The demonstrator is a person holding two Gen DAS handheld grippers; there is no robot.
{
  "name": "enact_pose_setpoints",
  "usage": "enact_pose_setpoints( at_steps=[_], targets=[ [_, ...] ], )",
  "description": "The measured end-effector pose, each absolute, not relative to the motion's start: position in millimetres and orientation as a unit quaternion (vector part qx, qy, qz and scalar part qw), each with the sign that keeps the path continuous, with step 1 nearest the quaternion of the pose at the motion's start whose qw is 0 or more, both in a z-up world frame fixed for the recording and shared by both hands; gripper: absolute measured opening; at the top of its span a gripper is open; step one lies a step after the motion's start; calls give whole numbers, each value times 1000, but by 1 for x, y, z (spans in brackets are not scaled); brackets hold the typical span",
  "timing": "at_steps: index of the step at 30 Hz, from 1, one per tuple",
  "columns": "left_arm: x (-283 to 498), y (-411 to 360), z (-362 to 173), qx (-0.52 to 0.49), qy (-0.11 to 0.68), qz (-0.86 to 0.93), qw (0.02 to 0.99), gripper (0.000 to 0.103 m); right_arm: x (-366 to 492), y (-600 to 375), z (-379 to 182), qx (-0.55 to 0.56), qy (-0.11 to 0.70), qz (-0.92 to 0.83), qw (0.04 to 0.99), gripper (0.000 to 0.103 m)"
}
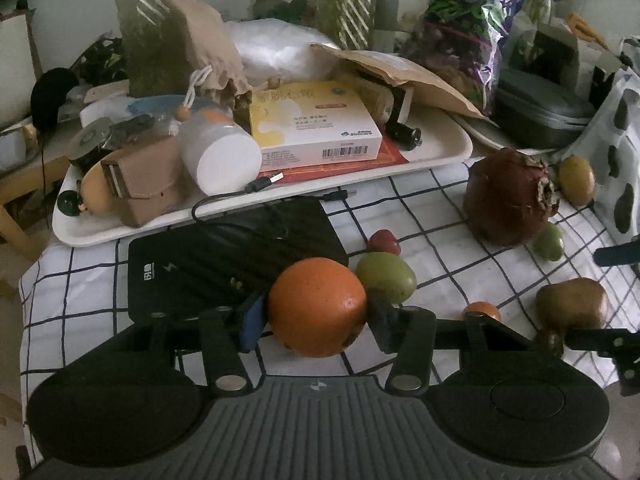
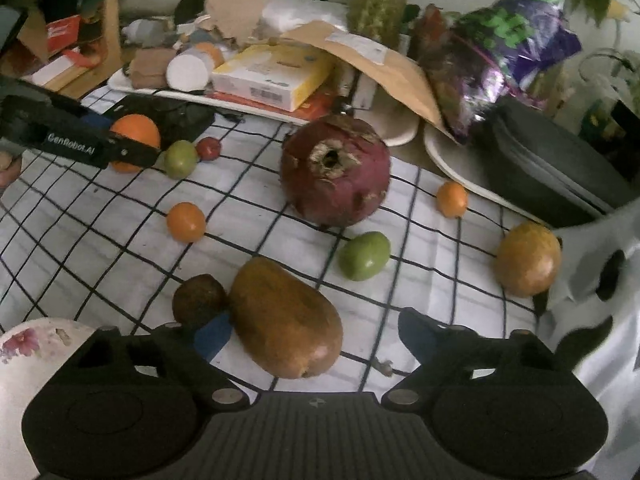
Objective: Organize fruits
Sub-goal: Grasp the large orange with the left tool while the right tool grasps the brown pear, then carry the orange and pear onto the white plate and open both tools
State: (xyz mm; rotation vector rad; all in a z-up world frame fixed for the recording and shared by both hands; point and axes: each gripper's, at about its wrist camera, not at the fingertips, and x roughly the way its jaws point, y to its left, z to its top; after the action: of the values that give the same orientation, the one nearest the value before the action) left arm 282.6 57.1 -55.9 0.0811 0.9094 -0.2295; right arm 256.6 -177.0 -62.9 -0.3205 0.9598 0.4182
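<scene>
Left wrist view is showing the left gripper [image 1: 318, 314] clenching the orange [image 1: 317, 307] between its fingers, which are pressing against both sides of the fruit just above the checked cloth [image 1: 80, 300]. A green fruit [image 1: 386, 277] is sitting just behind the orange, with a small red fruit [image 1: 385, 241] beyond it, and a black power bank [image 1: 224, 256] is lying to the left. A white tray [image 1: 440, 148] piled with a box and a bottle is standing behind them.

Right wrist view is showing the right gripper [image 2: 316, 334] with its fingers spread wide and grasping nothing; the brown mango [image 2: 286, 318] is lying between them, closer to the left finger, with a dark round fruit [image 2: 199, 298] touching its far left side. Further back a pomegranate [image 2: 335, 170] is resting mid-cloth, a green plum [image 2: 365, 256] is lying in front of it, a small orange fruit [image 2: 186, 222] is sitting to the left, another [image 2: 452, 199] to the right, and a yellowish round fruit [image 2: 528, 259] is lying beside a spotted bag [image 2: 600, 264]
</scene>
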Motion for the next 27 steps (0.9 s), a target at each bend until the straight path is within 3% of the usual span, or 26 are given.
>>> enact_pose_setpoints(
  at_steps=[8,13,27],
  targets=[
    [283,59,-47,31,433,-109,894,50,265,-177,-66,-128,471,229,842,75],
    [279,60,-42,29,428,-108,897,50,263,-171,-67,-129,483,244,831,57],
    [259,50,-25,36,408,-136,902,50,251,-169,-59,-145,467,221,844,49]
  ],
)
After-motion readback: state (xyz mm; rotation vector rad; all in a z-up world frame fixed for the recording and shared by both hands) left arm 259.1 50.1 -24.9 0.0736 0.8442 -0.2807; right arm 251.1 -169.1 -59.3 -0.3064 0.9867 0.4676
